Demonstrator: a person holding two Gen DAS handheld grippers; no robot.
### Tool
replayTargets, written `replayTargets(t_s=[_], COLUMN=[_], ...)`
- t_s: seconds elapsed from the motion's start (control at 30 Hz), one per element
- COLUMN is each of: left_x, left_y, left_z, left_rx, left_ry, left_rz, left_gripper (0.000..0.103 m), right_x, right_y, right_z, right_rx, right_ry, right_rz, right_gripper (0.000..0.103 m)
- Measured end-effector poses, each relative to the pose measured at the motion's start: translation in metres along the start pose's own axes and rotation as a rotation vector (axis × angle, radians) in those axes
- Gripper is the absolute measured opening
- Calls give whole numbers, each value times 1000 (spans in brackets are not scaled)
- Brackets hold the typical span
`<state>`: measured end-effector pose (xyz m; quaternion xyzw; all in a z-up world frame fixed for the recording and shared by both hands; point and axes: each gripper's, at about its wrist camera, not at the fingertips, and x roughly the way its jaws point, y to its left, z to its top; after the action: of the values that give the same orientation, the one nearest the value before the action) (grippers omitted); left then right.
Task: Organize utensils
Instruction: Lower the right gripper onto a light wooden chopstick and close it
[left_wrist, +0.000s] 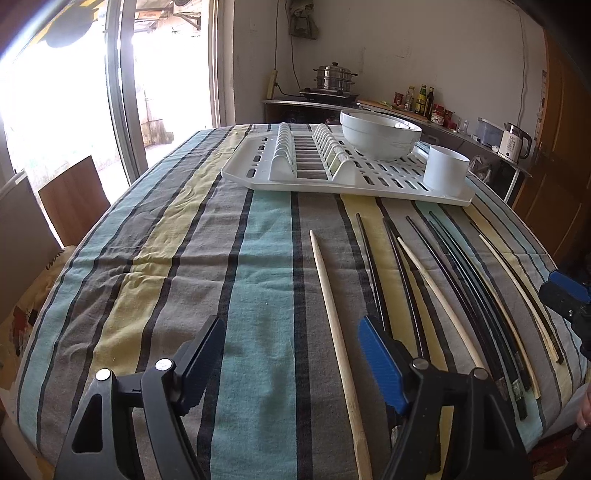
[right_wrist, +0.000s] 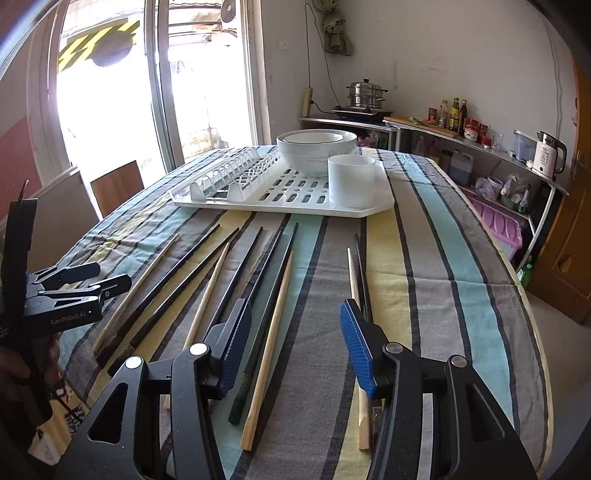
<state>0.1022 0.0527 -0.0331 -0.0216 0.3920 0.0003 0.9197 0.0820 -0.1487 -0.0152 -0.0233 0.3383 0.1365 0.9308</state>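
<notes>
While both my tools hang over the striped bench, left tool (left_wrist: 290, 354) and right tool (right_wrist: 295, 341) gape with nothing gripped. Chopsticks (right_wrist: 273, 328) lie loose just ahead; white drying rack (right_wrist: 295, 192) with bowls sits at 12 o'clock.

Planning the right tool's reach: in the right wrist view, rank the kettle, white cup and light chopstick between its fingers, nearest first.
1. Light chopstick, lying between the right tool's fingers.
2. White cup, on the drying rack's right corner.
3. Kettle, far right shelf.
</notes>
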Motion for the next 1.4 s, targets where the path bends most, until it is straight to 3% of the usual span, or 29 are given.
replayTargets(t_s=[0.27, 0.93, 1.27, 1.4], left_x=[29, 51, 59, 63], left_y=[-3, -10, -22, -25], left_z=[17, 43, 53, 58], left_rx=[32, 66, 115, 136], left_ry=[68, 101, 109, 127], left_rz=[7, -14, -17, -25], left_gripper=[57, 50, 26, 24], right_x=[45, 87, 98, 103], right_y=[-3, 7, 5, 5], right_z=[11, 34, 46, 50], right_rx=[-3, -62, -64, -72], right_ry=[128, 255, 287, 309], right_rz=[-1, 3, 5, 22], right_gripper=[26, 22, 15, 15])
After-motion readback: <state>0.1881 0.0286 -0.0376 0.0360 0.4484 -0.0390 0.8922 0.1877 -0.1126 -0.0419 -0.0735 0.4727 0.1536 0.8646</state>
